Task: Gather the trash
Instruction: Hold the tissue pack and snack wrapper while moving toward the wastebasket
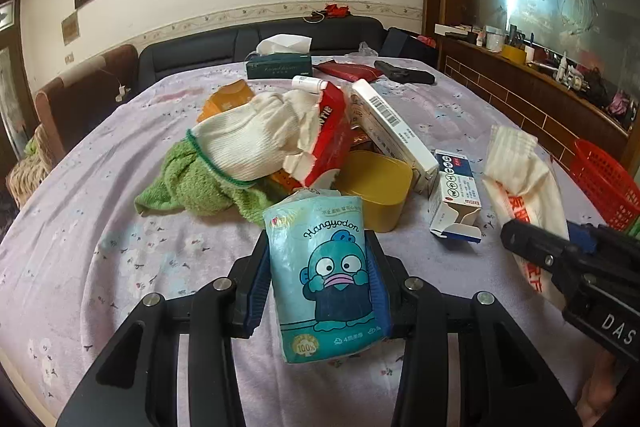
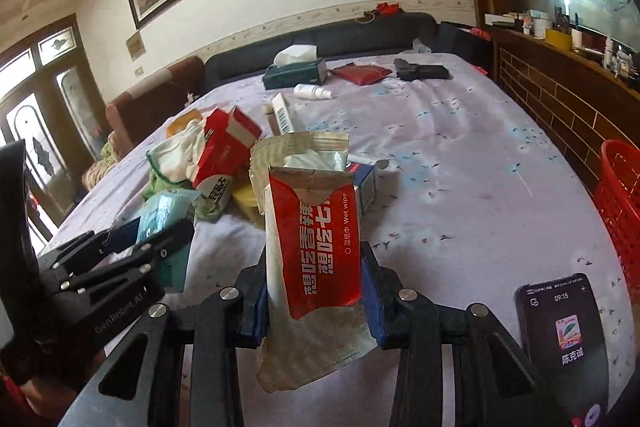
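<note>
Closest in, both grippers are loaded. Between the pads of the left gripper (image 1: pixel 320 283) sits a teal tissue pack (image 1: pixel 324 279) with a cartoon fish on it, pinched upright and lifted clear of the cloth. Beside it, the right gripper (image 2: pixel 316 291) squeezes a red-and-silver wet wipe packet (image 2: pixel 316 247), its torn top gaping and the foil tail sagging below the jaws. A phone (image 2: pixel 560 343) lies on the lilac worktop (image 2: pixel 460 155) just right of that gripper.

Further off, the unsorted heap waits: a green towel (image 1: pixel 196 183), a white sock (image 1: pixel 248 143), a torn red tissue wrapper (image 1: pixel 332 135), a yellow tub (image 1: pixel 380 187), a long white carton (image 1: pixel 396 131) and a small blue-and-white medicine box (image 1: pixel 456 195) with its flap open. Off the right edge stands a red basket (image 2: pixel 624 215), probably where the trash is meant to go. At the far end are a green tissue box (image 2: pixel 296 71), a spray bottle (image 2: pixel 312 91) and a red pouch (image 2: pixel 362 73).

Both packs are soft and slick; I'd worry that a quick swing toward the basket lets the limp wipe packet slide out, or sheds what is inside through the torn mouth. With the grippers this near each other, they could also knock together, and the phone could get swept along.
</note>
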A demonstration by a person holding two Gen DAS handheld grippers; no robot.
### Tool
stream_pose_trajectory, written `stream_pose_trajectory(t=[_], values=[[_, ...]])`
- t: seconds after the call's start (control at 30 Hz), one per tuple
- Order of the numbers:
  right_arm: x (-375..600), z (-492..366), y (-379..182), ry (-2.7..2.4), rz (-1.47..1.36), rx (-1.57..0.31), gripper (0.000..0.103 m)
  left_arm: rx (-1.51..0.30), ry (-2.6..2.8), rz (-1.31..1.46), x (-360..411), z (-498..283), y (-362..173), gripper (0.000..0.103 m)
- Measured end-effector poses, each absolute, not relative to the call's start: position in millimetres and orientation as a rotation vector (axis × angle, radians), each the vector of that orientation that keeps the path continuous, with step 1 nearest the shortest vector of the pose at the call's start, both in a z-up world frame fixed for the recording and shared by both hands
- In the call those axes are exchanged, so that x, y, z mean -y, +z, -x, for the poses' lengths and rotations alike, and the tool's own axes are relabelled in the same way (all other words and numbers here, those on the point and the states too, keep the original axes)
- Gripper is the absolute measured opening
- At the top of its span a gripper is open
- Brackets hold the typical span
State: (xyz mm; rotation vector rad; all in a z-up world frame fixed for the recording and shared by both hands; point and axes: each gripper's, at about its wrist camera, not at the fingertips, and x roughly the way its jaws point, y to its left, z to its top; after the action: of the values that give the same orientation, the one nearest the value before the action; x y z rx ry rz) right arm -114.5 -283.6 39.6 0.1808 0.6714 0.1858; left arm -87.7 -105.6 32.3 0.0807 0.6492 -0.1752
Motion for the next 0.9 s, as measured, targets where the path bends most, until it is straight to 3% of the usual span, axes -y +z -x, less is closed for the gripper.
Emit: stream_pose_trajectory(t=[0.9], values=[[292.3, 112.4, 33.6, 0.085, -0.181, -0.628, 0.041, -0.605, -0.313, -0.093, 118.1, 84.4, 37.8, 0.042]])
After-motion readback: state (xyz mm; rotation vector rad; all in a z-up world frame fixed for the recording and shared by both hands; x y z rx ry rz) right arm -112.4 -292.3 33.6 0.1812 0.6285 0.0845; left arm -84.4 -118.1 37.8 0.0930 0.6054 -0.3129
